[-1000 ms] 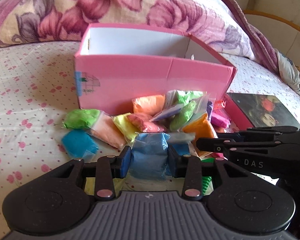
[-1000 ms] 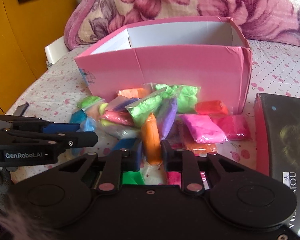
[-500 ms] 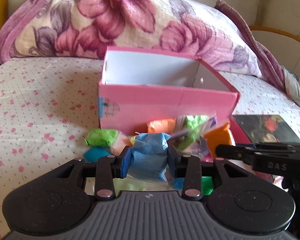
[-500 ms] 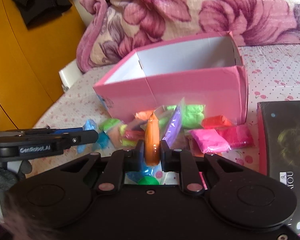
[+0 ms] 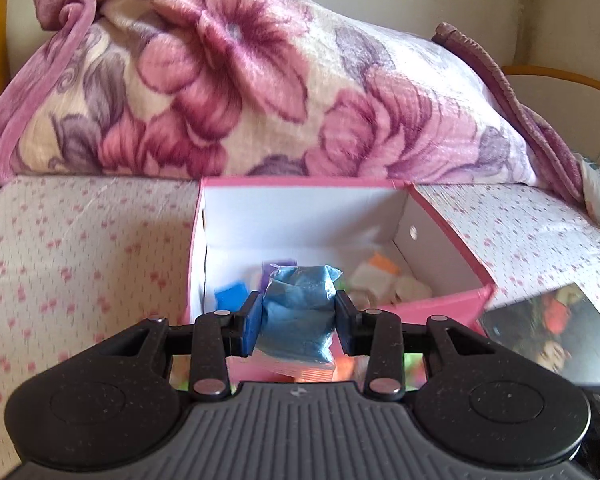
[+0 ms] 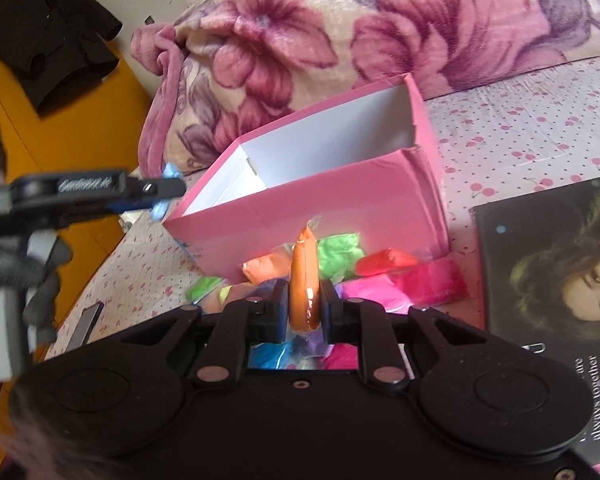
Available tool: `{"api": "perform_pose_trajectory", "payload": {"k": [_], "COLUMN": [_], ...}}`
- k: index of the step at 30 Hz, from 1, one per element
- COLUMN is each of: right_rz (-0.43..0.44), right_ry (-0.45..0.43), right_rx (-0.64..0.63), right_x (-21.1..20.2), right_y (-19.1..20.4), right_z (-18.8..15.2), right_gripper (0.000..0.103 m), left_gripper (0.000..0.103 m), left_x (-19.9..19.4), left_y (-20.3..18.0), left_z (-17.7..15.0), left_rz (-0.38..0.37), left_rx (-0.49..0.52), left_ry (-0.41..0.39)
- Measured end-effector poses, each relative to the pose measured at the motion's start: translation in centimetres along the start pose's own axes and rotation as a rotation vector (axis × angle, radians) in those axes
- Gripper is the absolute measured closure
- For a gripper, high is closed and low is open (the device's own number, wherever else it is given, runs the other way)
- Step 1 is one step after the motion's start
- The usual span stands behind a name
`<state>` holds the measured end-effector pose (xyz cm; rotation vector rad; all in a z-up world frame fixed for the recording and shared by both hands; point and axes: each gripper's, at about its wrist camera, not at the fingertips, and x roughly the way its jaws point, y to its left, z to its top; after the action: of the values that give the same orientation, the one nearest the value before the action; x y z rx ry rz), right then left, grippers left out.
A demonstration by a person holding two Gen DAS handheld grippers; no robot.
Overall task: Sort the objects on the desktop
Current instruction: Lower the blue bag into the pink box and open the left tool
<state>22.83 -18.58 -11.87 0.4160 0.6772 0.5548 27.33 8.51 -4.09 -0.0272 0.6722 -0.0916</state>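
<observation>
My left gripper (image 5: 298, 322) is shut on a blue clay bag (image 5: 300, 312) and holds it raised at the near wall of the open pink box (image 5: 196, 264); several packets lie inside the box. My right gripper (image 6: 305, 308) is shut on an orange clay bag (image 6: 305, 280), held upright above the pile of coloured clay bags (image 6: 404, 284) in front of the pink box (image 6: 340, 196). The left gripper also shows in the right wrist view (image 6: 156, 192), left of the box and above its rim level.
A dark book with a woman's face (image 6: 560, 280) lies right of the pile; it also shows in the left wrist view (image 5: 548, 332). A floral blanket (image 5: 260, 92) is heaped behind the box. The surface is a cherry-print sheet (image 5: 80, 248). Yellow furniture (image 6: 80, 120) stands at left.
Both grippers have lifted their bags off the pile. The left one rose and moved forward to the box's near wall; the right one rose above the pile.
</observation>
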Motion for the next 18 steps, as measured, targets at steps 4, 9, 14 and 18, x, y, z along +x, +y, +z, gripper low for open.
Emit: {"api": "perform_pose_trajectory", "payload": {"k": [4, 9, 14, 18], "right_rz": [0.008, 0.042, 0.07, 0.081], "right_ry": [-0.01, -0.015, -0.012, -0.002], "right_rx": [0.029, 0.043, 0.04, 0.048], "right_x": [-0.3, 0.1, 0.4, 0.8], "right_y": [-0.8, -0.9, -0.8, -0.9], "right_z": [0.2, 0.4, 0.6, 0.6], "right_gripper": [0.088, 0.088, 0.088, 0.088], "left_gripper": [0.067, 0.067, 0.067, 0.067], "left_x": [3.1, 7.5, 11.6, 13.3], "left_y": [0.1, 0.8, 1.2, 1.2], "left_z": [2.1, 3.3, 4.2, 4.6], "left_rz": [0.025, 0.053, 0.108, 0.138], "left_rx": [0.008, -0.026, -0.013, 0.009], "left_ry": [0.032, 0.128, 0.219, 0.265]}}
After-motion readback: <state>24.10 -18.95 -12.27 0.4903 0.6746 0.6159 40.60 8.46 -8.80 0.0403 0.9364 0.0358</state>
